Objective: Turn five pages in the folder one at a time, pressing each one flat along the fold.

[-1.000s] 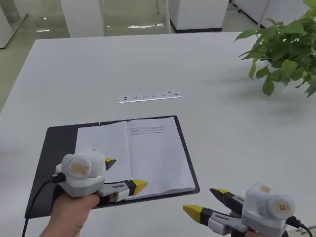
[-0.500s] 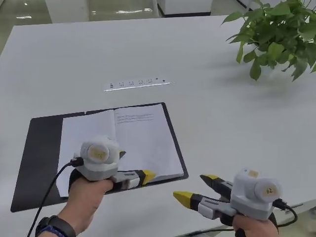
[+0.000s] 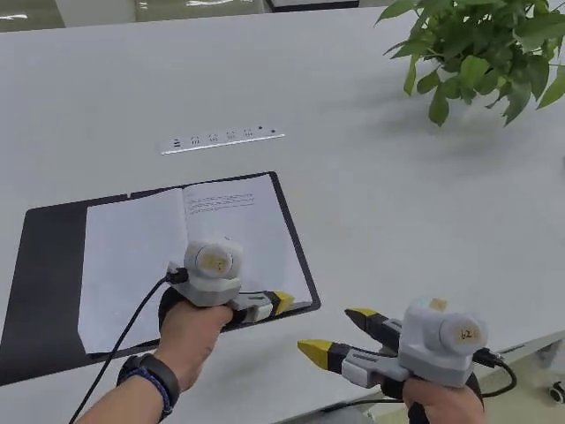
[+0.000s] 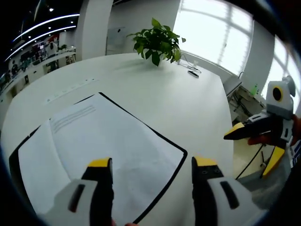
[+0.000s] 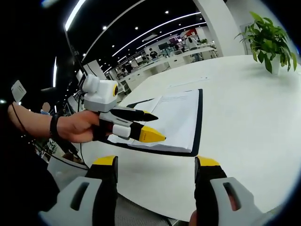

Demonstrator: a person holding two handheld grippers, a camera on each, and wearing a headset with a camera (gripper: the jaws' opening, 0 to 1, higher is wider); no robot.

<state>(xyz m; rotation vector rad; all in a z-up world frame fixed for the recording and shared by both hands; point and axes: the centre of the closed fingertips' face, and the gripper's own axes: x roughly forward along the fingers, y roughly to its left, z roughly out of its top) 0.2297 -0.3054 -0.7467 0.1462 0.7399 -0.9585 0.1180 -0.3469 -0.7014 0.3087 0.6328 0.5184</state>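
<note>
- Folder: lies open and flat on the white surface, toward its near left corner, black cover facing down.
- Left half: bare black inner cover at the outer side, with a blank white left page beside the fold.
- Right page: white, a few lines of small print at its top, otherwise blank; it lies level inside the cover's black border.
- Left gripper: above the near right corner of the right page; jaws spread wide, holding nothing. Contact with the paper cannot be told.
- Right gripper: off the folder, by the surface's near edge, pointing toward the folder; jaws wide apart and empty.
- Socket strip: set into the surface beyond the folder.
- Potted plant: at the far right corner.
</note>
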